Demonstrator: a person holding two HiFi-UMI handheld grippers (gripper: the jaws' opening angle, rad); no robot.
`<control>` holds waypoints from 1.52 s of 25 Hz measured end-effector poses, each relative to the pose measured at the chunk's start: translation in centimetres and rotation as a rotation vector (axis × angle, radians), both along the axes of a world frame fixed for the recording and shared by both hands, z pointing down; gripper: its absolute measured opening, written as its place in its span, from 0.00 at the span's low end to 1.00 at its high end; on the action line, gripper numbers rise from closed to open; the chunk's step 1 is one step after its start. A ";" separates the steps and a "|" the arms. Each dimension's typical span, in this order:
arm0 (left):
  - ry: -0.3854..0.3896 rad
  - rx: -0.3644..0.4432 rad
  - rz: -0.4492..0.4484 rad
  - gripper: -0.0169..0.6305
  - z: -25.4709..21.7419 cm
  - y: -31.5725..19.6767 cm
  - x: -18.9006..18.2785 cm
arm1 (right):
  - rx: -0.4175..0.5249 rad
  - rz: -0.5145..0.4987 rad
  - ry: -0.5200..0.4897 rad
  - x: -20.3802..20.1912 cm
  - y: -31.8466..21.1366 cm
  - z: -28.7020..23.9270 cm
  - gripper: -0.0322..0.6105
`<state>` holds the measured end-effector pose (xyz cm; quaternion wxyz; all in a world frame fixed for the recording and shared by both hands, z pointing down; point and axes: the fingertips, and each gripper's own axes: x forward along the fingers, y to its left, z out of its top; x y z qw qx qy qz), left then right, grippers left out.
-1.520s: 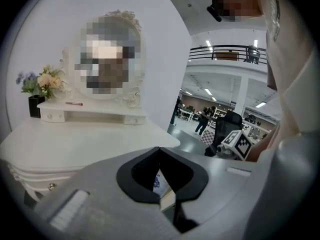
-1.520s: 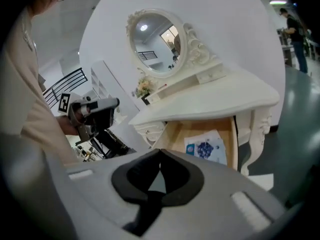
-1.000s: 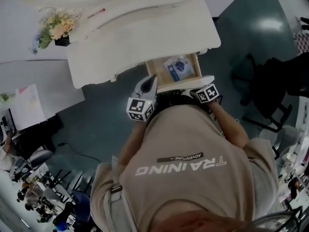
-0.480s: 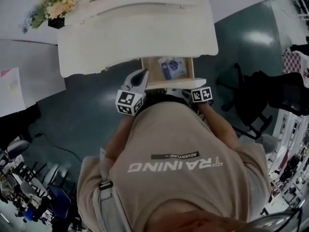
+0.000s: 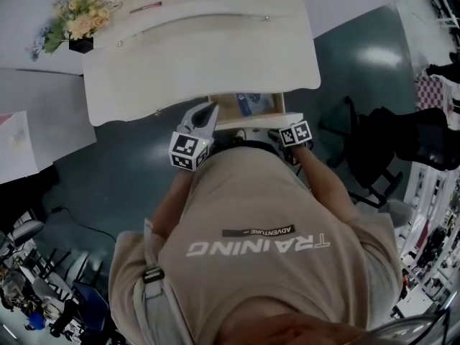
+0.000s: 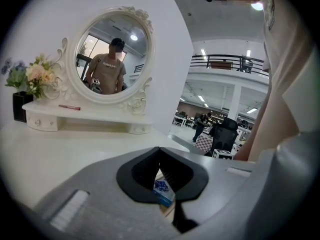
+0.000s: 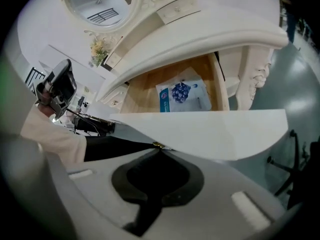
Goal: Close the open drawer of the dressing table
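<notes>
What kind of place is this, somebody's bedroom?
Probably not a home; more likely a large open work hall. The dressing table with its oval mirror stands near an office chair, and a railed upper gallery runs behind.

The table (image 5: pixel 201 56) is cream-white. Its drawer (image 7: pixel 140 91) is pale wood inside with a white front. The packet (image 7: pixel 182 95) is white and blue with a dark blue print. The flowers (image 5: pixel 77 24) are peach and yellow with green leaves. The floor (image 5: pixel 122 164) is dark teal. The shirt (image 5: pixel 266 200) is beige with white lettering. The left gripper (image 6: pixel 160 151) and right gripper (image 7: pixel 159 150) are grey, lined in black. Their cubes (image 5: pixel 188 152) bear black-and-white squares.
</notes>
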<state>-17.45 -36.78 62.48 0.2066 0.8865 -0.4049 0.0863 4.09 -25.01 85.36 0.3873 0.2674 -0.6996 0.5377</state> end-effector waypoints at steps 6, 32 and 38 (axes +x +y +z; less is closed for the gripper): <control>-0.022 0.021 0.020 0.03 -0.7 -1.8 -0.6 | 0.018 0.150 -0.018 -0.4 -3.8 0.4 0.06; -0.103 0.069 -0.031 0.03 -2.9 -2.3 -2.8 | 0.334 0.203 -0.006 -3.5 -15.0 0.0 0.06; -0.104 0.072 -0.027 0.03 -3.3 -0.6 -1.3 | 0.412 0.129 -0.063 -4.1 -14.1 -1.9 0.06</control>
